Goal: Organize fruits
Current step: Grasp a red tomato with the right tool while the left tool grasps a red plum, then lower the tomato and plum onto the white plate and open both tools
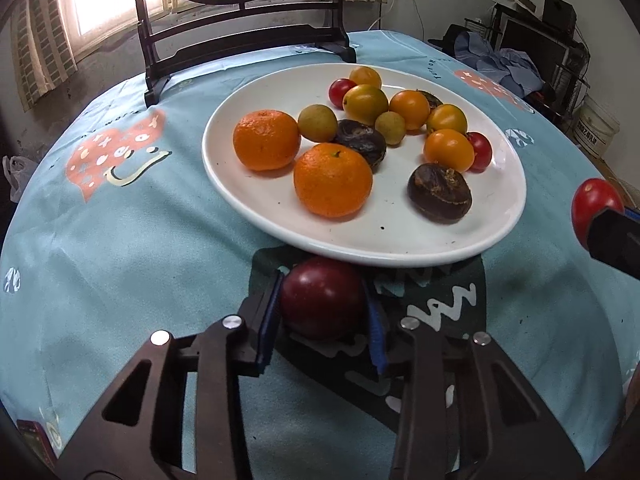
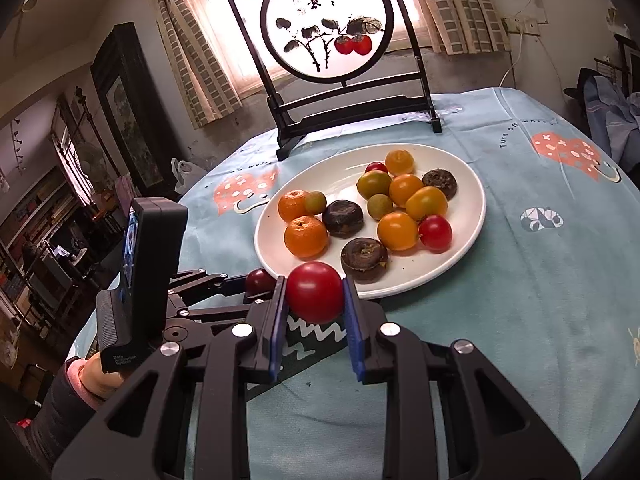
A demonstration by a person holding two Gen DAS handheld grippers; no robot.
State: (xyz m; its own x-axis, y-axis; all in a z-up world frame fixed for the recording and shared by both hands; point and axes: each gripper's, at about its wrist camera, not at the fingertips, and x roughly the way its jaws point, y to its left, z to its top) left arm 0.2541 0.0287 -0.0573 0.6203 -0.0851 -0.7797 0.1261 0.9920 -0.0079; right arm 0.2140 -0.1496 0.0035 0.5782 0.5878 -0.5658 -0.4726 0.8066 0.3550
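Observation:
A white plate [image 1: 400, 240] on the blue tablecloth holds two mandarins [image 1: 332, 180], several yellow-orange tomatoes [image 1: 448, 150], small red tomatoes, dark brown chestnut-like fruits [image 1: 439, 193] and small greenish fruits. My left gripper [image 1: 324, 296] is shut on a dark red plum-like fruit [image 1: 322, 304], which rests on the cloth just in front of the plate's near rim. In the right wrist view my right gripper [image 2: 316, 296] is shut on a round red tomato [image 2: 315, 293], held above the cloth at the plate's near edge [image 2: 400, 284]. The left gripper [image 2: 256, 286] and its dark fruit [image 2: 258, 279] show just to the left.
A round painted screen on a black stand [image 2: 328, 32] stands behind the plate at the table's far side. The tablecloth [image 2: 540, 280] stretches right of the plate. A person's hand and sleeve [image 2: 92, 380] hold the left gripper. Furniture and clutter surround the table.

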